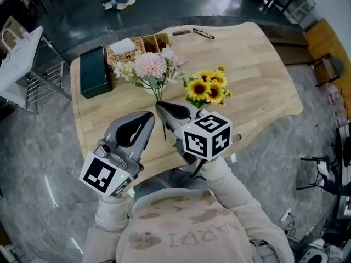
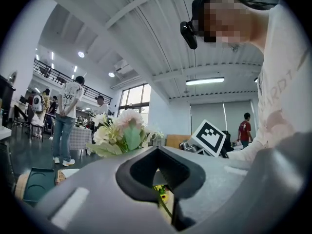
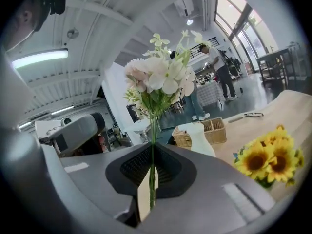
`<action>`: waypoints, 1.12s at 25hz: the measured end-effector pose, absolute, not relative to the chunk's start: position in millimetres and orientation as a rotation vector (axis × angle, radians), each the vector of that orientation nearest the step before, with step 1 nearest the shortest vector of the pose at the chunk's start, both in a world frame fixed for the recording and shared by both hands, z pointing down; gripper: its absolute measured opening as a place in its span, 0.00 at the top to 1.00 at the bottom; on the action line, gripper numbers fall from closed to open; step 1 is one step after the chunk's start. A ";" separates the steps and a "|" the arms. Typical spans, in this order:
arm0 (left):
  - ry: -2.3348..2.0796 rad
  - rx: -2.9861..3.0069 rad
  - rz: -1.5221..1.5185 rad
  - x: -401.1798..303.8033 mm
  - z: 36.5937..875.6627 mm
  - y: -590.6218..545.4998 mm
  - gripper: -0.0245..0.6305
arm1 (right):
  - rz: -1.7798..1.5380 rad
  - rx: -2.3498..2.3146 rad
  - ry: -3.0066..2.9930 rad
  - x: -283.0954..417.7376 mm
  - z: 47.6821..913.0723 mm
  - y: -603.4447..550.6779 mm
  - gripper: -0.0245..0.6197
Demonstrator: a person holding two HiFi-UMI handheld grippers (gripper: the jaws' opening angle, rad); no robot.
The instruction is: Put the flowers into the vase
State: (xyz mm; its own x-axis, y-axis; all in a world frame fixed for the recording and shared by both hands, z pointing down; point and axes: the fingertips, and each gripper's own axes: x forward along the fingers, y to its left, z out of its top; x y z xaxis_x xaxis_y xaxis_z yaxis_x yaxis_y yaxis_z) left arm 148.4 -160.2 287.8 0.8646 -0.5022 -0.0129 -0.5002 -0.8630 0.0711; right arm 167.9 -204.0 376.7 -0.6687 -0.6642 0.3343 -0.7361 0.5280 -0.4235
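R gripper (image 1: 160, 106): clenched on bouquet (image 1: 151, 66) stem, in air.
L gripper (image 1: 149, 115): closed, empty.
Vase (image 3: 197, 138): upright by basket (image 3: 214, 128).
Do: stem vertical, centre over neck, lower straight; don't crush blooms.

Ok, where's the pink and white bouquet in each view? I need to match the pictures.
Head view: pink and white bouquet upper centre, stem running down into the right hand-held gripper.
Left gripper view: left of centre, just above the jaws.
Right gripper view: top centre, stem clamped between the jaws.
Shared landmark: sunflowers, right of the bouquet in head view, lower right in right gripper view, glimpsed between the jaws in left gripper view.
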 end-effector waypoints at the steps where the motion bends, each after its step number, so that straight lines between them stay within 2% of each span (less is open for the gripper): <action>1: -0.816 2.972 -0.048 156.3 286.0 -158.1 0.96 | 0.801 1.194 -2.651 174.2 370.5 -204.2 0.91; 6: -0.910 2.969 -0.039 183.4 283.1 -150.8 0.96 | 0.708 1.109 -2.748 194.8 349.7 -208.5 0.91; 16: -1.027 2.919 -0.002 191.0 285.6 -163.4 0.96 | 0.494 1.045 -2.872 199.4 316.7 -254.0 0.91; 28: -1.079 2.882 -0.001 165.3 280.7 -212.6 0.96 | 0.217 1.179 -2.932 182.6 283.3 -347.7 0.91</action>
State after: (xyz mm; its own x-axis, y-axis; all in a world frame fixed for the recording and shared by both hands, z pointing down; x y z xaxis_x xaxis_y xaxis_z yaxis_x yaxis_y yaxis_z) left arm 165.3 -212.6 280.7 0.7542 -0.6563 0.0218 -0.6562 -0.7522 0.0600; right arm 182.6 -347.7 283.3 -0.7226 -0.6907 0.0270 -0.6872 0.7136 -0.1364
